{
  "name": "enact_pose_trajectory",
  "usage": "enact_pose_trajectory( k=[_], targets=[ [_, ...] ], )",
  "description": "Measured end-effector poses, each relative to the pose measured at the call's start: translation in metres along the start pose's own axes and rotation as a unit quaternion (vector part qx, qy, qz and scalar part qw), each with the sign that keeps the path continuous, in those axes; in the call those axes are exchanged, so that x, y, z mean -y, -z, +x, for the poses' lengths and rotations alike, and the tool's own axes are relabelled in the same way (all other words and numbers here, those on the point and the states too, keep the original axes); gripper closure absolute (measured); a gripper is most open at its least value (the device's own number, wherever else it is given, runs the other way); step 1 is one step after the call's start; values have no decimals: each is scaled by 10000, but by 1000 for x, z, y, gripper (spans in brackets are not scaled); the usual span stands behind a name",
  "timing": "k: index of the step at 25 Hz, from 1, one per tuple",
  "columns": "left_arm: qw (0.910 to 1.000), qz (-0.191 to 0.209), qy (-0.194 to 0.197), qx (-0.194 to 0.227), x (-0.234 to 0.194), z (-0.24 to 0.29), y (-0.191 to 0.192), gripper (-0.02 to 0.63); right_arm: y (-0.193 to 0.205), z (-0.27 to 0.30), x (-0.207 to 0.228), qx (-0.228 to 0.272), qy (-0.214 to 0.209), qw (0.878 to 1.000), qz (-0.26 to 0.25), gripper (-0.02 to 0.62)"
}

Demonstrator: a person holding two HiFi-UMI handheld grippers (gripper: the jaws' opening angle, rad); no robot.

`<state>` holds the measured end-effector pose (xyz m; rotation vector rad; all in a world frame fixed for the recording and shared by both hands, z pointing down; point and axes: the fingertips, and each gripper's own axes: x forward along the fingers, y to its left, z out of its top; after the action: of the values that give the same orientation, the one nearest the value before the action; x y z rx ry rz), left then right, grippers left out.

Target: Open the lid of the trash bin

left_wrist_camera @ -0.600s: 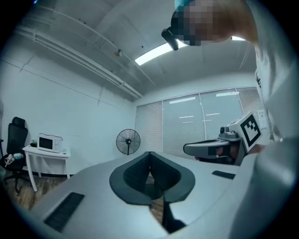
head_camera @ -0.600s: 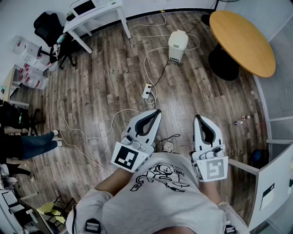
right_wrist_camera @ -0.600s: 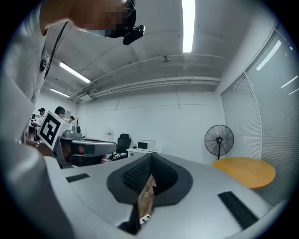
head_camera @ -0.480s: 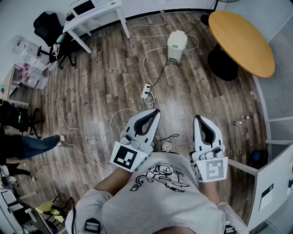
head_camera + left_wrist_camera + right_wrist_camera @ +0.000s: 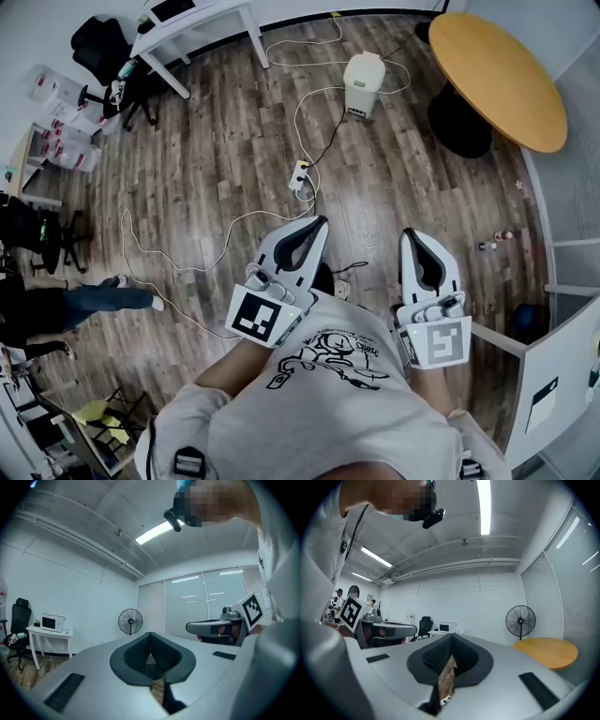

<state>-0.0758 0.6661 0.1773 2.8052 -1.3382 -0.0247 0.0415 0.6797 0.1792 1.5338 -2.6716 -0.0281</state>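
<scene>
Both grippers closed and empty, bin still far off

The left gripper (image 5: 320, 222) and right gripper (image 5: 410, 235) sit low in frame, jaws together on nothing, where they were 0.6 s ago. The trash bin (image 5: 365, 84), lid down at upper centre, has only drifted slightly upward, so the approach has barely begun.

Floor (image 5: 216, 159): wood planks, slight sheen. Bin (image 5: 364, 77): smooth cream plastic. Table (image 5: 497, 75): matt wood top. Left hand-held gripper (image 5: 319, 223) and right hand-held gripper (image 5: 410, 234): matt grey plastic shells, dark ribbed pads (image 5: 436, 657).
</scene>
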Motion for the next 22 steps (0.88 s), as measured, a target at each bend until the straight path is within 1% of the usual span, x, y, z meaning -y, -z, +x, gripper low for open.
enact_pose_trajectory(
  k=[6,11,15,22],
  targets=[
    [10000,-41,-35,3,-2,8,5,591,5,6,6,-27,-56,10000,17,591],
    [9999,-98,94,-38,-6,23,8,591,6,20,13,-49,-52,10000,10,591],
    [9997,-208,61,-112,-27,40,14,591,11,46,19,-138,-145,9998,2,590],
    [9997,-255,48,-40,-77,77,17,591,14,103,36,-293,-158,9994,-35,591]
  ],
)
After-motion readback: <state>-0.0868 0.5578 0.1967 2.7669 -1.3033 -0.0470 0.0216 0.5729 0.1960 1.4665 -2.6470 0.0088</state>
